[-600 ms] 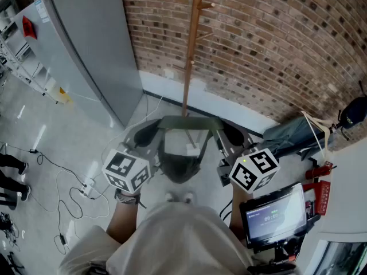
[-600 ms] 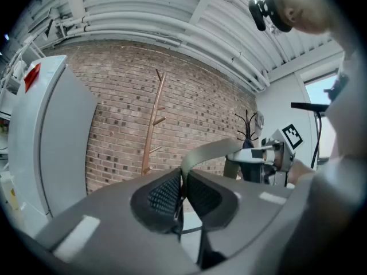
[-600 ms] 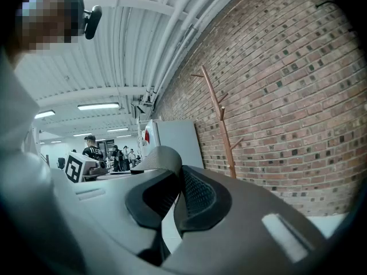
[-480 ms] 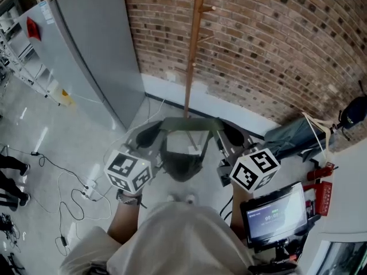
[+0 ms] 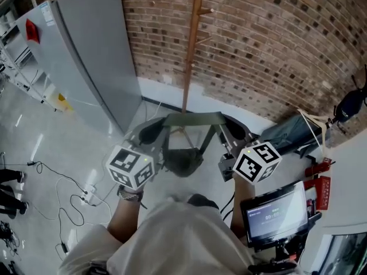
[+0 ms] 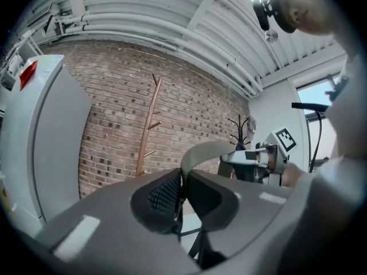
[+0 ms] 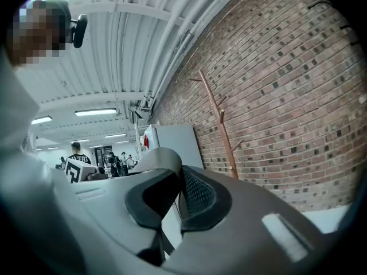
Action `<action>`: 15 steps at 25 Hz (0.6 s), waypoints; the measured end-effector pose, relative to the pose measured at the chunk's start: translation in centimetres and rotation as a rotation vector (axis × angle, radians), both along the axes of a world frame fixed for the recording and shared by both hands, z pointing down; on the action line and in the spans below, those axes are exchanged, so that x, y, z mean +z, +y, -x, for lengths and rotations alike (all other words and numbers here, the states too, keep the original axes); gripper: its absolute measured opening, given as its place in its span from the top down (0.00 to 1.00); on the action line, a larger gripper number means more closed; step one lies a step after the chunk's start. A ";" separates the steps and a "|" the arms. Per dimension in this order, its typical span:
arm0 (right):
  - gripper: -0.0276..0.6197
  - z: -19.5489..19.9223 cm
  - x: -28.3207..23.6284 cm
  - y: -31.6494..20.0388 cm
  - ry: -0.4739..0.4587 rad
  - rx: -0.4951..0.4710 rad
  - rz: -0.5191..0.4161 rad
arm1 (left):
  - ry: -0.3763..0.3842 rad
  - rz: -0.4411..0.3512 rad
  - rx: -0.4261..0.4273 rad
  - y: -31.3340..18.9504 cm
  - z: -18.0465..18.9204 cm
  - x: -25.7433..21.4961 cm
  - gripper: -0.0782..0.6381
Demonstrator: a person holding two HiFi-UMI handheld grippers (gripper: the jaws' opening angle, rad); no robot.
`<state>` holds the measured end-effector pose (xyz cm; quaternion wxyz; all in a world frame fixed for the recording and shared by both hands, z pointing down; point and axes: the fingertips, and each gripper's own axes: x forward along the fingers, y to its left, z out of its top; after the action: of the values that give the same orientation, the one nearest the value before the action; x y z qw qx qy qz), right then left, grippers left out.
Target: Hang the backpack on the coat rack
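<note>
An olive-green backpack (image 5: pixel 182 156) hangs between my two grippers by its shoulder strap (image 5: pixel 192 119), which is stretched level from one to the other. My left gripper (image 5: pixel 150 132) is shut on the strap's left end, and my right gripper (image 5: pixel 232 132) is shut on its right end. In the left gripper view the left gripper (image 6: pixel 182 191) pinches the strap (image 6: pixel 209 151), which arcs toward the right one. In the right gripper view the right gripper (image 7: pixel 179 193) clamps the strap (image 7: pixel 155 158). The wooden coat rack (image 5: pixel 192 44) stands just beyond the backpack against the brick wall.
A tall grey cabinet (image 5: pixel 86 56) stands at the left. Cables (image 5: pixel 71 196) trail across the floor at lower left. A screen on a stand (image 5: pixel 275 215), a grey bag (image 5: pixel 289 135), red items (image 5: pixel 321 183) and a black coat stand (image 5: pixel 351 103) crowd the right.
The view has shifted slightly toward the rack and a dark shoe now shows below the backpack. Both grippers keep their hold on the strap, about as before.
</note>
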<state>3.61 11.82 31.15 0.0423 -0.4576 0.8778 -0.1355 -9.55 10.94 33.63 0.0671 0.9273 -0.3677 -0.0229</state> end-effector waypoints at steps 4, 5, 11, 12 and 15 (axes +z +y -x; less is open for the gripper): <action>0.94 -0.3 0.2 -0.6 -0.041 0.007 0.015 | 0.004 0.008 0.019 -0.4 -0.3 0.4 0.87; 0.94 -0.3 0.3 -0.8 -0.049 0.005 0.021 | 0.005 0.013 0.021 -0.6 -0.3 0.5 0.87; 0.94 0.1 0.5 -2.0 -0.064 -0.047 0.025 | 0.019 0.051 0.036 -2.0 -0.1 0.7 0.87; 0.94 0.2 0.4 -2.3 -0.067 -0.061 0.023 | 0.018 0.050 0.034 -2.4 0.0 0.7 0.87; 0.94 0.2 0.2 -3.7 -0.084 -0.088 0.019 | 0.011 0.047 0.027 -3.9 -0.2 0.5 0.88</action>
<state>3.36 8.15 31.32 0.0685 -0.4127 0.8933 -0.1646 -9.36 7.08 34.16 0.0914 0.9301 -0.3552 -0.0185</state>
